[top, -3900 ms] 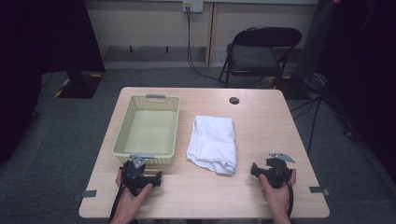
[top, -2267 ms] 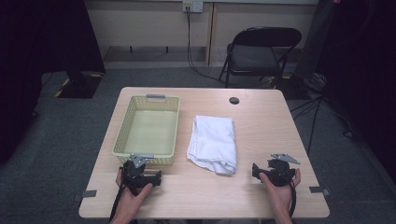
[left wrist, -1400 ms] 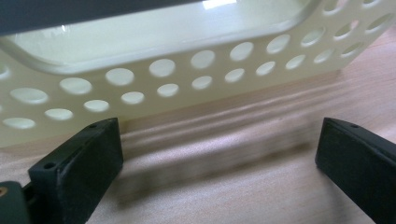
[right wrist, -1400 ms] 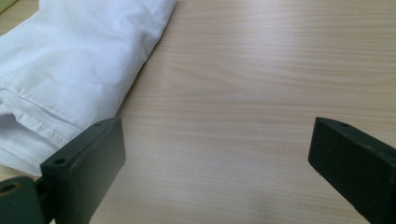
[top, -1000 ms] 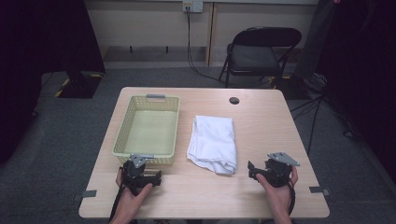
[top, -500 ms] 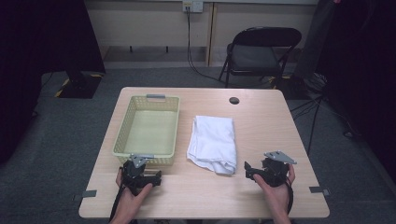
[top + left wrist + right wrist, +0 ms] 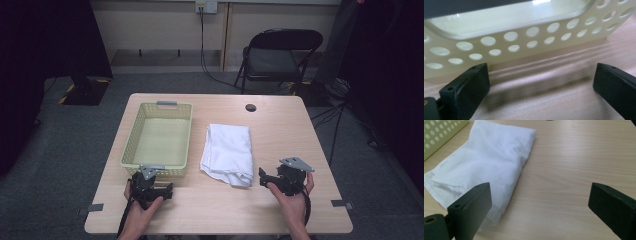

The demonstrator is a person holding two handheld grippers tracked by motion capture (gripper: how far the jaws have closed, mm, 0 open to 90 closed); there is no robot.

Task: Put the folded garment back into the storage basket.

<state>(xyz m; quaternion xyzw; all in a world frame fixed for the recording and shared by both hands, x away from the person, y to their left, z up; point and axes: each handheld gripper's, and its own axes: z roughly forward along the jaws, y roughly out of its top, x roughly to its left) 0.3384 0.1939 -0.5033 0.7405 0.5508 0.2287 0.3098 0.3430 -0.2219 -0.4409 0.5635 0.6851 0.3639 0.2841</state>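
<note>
Item 1: white cloth (image 7: 227,152), folded, lying flat on the wooden surface (image 7: 280,130) near its middle. Its near edge is rumpled, with a loose fold at the near right corner. In the right gripper view the cloth (image 7: 486,162) lies ahead and to the left of the jaws; the left jaw overlaps its near corner in that view, but contact cannot be told.

Item 2: right tongs (image 7: 264,176), held in the person's right hand (image 7: 290,197) at the near right of the surface, just beside the near right corner of the cloth. Jaws stand wide apart with nothing between them; bare wood shows between them in the right gripper view (image 7: 539,212).

Item 3: left tongs (image 7: 150,186), held in the person's left hand (image 7: 142,210) at the near left of the surface, just in front of the basket's near wall. Jaws stand wide apart with nothing between them; the left gripper view (image 7: 541,92) shows bare wood between them.

Item 4: pale yellow basket (image 7: 131,145), perforated walls, to the left of the cloth and just apart from it, holding nothing. Its near wall (image 7: 524,47) stands close ahead of the left tongs.

Item 5: small dark round hole (image 7: 250,107) in the far part of the surface, beyond the cloth.

Item 6: black folding chair (image 7: 280,57) on the floor beyond the far right of the surface.
</note>
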